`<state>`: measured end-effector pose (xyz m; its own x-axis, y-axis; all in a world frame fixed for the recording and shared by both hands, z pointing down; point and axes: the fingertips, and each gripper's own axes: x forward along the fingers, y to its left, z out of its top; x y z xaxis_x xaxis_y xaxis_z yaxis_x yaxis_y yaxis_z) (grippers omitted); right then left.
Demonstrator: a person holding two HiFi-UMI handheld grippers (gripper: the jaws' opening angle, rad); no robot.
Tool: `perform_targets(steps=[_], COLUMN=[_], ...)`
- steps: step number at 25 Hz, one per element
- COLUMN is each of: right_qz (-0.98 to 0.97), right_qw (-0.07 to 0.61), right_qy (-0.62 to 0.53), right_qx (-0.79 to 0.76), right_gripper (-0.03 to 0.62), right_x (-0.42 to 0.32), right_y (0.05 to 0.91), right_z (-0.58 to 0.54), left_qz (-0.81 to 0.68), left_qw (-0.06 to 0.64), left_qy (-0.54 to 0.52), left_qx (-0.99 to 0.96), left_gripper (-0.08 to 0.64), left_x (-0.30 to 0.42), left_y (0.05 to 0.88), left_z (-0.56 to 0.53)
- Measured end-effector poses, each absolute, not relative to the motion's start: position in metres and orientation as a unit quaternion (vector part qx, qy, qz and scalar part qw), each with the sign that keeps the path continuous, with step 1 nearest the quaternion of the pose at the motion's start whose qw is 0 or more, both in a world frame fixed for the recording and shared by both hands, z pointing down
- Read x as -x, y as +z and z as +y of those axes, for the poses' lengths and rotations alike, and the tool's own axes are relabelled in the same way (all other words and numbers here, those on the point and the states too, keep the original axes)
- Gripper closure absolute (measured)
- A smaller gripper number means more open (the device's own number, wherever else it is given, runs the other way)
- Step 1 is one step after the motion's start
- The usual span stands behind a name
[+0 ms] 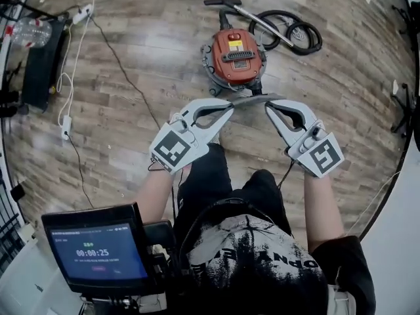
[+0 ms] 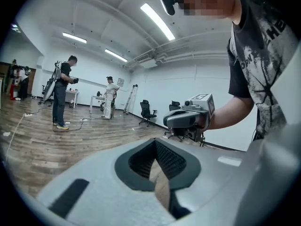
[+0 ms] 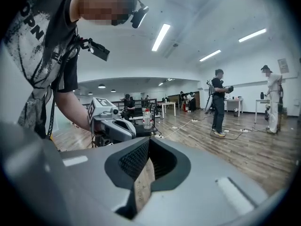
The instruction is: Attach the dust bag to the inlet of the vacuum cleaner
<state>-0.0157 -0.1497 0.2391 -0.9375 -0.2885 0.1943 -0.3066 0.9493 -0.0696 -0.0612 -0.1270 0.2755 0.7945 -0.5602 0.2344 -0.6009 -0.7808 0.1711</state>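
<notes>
The vacuum cleaner [image 1: 236, 58] stands on the wood floor ahead of me, orange lid up, its black hose [image 1: 294, 34] coiled to the right. I hold both grippers up above it, tips turned toward each other. A thin grey-tan sheet, the dust bag [image 1: 254, 100], spans edge-on between them. My left gripper [image 1: 227, 106] is shut on its left end; a tan strip [image 2: 162, 185] shows pinched in the jaws. My right gripper [image 1: 270, 106] is shut on the other end, with the same tan material [image 3: 144, 185] between its pads. The vacuum's inlet is not visible.
A power strip [image 1: 83, 12] and white cables run along the floor at the left beside a black case [image 1: 41, 64]. A screen [image 1: 98, 249] is mounted at my chest. A black stand [image 1: 403, 104] is at the right. Other people [image 2: 61, 93] [image 3: 219, 102] stand farther off.
</notes>
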Motion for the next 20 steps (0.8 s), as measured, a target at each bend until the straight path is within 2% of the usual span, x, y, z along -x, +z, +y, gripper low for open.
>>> perform_targets(steps=[2,8,14,20], right_qz=[-0.982,-0.984,-0.982,-0.981], right_qw=[0.09,0.065,0.033,0.021], right_qy=[0.043,-0.019,-0.057,-0.07], right_qx=[-0.16,-0.162,-0.175,-0.181], right_gripper=[0.588,0.588,0.588,0.588], right_x=[0.031,0.069,0.078,0.062], right_y=[0.194,0.094,0.034,0.017], right_z=[-0.162,-0.182,-0.177,-0.173], left_qz=[-0.314,-0.317,-0.323,-0.339], left_qw=[0.13,0.05,0.064,0.024], left_qy=[0.068,0.008,0.004,-0.005], left_qx=[-0.938,-0.947,-0.944,-0.941], left_gripper=[0.557,0.557,0.557,0.557], left_x=[0.074,0.104,0.115,0.107], left_y=[0.226,0.11,0.068,0.044], left_z=[-0.136,-0.166,-0.165,-0.16])
